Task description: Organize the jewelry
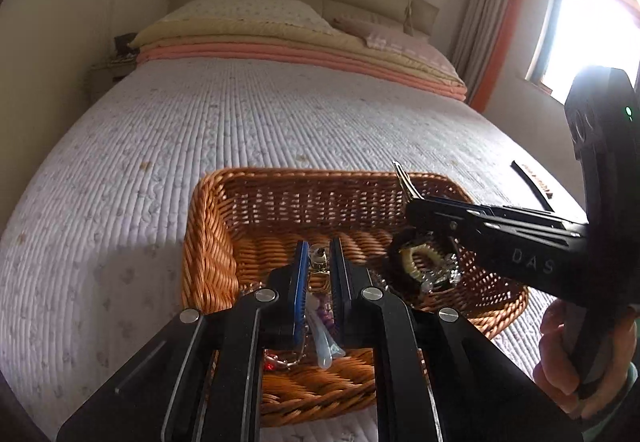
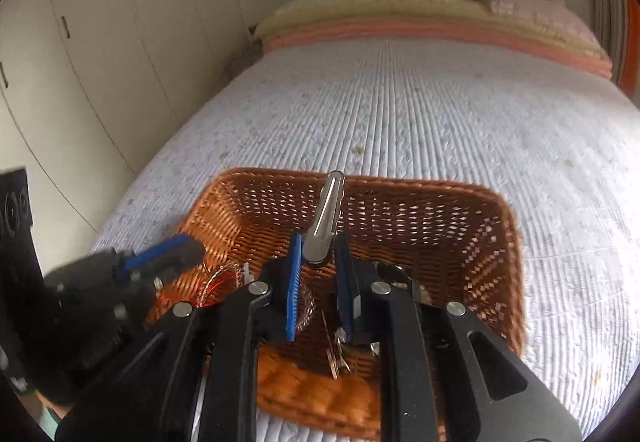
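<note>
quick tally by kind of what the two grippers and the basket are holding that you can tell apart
Silver metal hair clips: 1, clamped in the right gripper, standing up
Small metallic charms: 1, between the left gripper fingers
Cream-and-black scrunchies: 1, in the brown wicker basket
Wicker baskets: 1
Total: 4
</note>
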Tool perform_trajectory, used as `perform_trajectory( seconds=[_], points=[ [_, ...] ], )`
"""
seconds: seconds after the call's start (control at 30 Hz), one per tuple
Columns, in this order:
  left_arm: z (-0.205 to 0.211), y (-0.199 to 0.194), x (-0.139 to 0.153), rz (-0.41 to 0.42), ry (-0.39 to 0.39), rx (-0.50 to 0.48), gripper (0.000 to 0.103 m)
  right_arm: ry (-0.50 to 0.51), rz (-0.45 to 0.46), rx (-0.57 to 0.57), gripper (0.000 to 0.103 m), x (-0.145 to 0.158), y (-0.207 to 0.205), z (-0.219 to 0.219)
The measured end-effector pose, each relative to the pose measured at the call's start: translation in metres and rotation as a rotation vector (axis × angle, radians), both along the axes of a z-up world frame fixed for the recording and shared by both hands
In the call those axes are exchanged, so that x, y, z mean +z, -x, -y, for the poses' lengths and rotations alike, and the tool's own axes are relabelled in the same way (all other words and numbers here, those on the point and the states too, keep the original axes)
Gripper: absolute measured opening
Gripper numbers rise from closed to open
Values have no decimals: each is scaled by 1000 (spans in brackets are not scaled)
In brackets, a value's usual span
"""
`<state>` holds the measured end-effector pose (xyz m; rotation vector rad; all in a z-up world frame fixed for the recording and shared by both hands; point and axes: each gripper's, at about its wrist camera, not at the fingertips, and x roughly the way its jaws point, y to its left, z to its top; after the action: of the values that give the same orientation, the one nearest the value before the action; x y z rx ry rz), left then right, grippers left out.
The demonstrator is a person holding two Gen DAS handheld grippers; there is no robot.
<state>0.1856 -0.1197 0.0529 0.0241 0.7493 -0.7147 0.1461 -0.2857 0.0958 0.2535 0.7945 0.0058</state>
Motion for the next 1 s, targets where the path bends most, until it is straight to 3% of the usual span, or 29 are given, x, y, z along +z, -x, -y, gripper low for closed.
perform_trajectory(
  seconds=[0.13,0.3,0.37,0.4,0.43,0.47,0.57,0.67,0.73,0.77,0.83,1.0],
  points=[
    [5,-6,-23,-44,-34,0,9,8,-114,12,14,-24,-29,-3],
    [1,-12,-26,-73,-18,-1,11,8,-130,21,15,-30,-32,-9],
    [-3,-12,-23,-85,8,-11,16,-16,-130,21,15,-29,-31,-6],
    [-6,-10,-20,-79,20,-9,25,-16,-124,17,16,-27,-26,-6],
    [-8,-8,-17,-74,28,-5,40,-13,-112,12,17,-23,-19,-5],
    [-12,-4,-13,-65,42,1,47,-17,-101,9,22,-19,-12,-3],
    [-26,12,0,-38,87,9,49,-34,-59,5,35,-7,5,-4],
    [-40,44,17,37,99,31,52,-24,-9,10,36,8,35,-8],
    [-49,71,26,98,100,37,66,-15,51,5,41,16,64,-13],
    [-54,88,31,145,94,52,69,0,92,-3,49,21,82,-18],
    [-63,118,38,240,76,90,73,38,186,-24,59,29,117,-29],
    [-76,163,38,387,52,171,79,228,406,-125,59,32,185,-64]
  ],
)
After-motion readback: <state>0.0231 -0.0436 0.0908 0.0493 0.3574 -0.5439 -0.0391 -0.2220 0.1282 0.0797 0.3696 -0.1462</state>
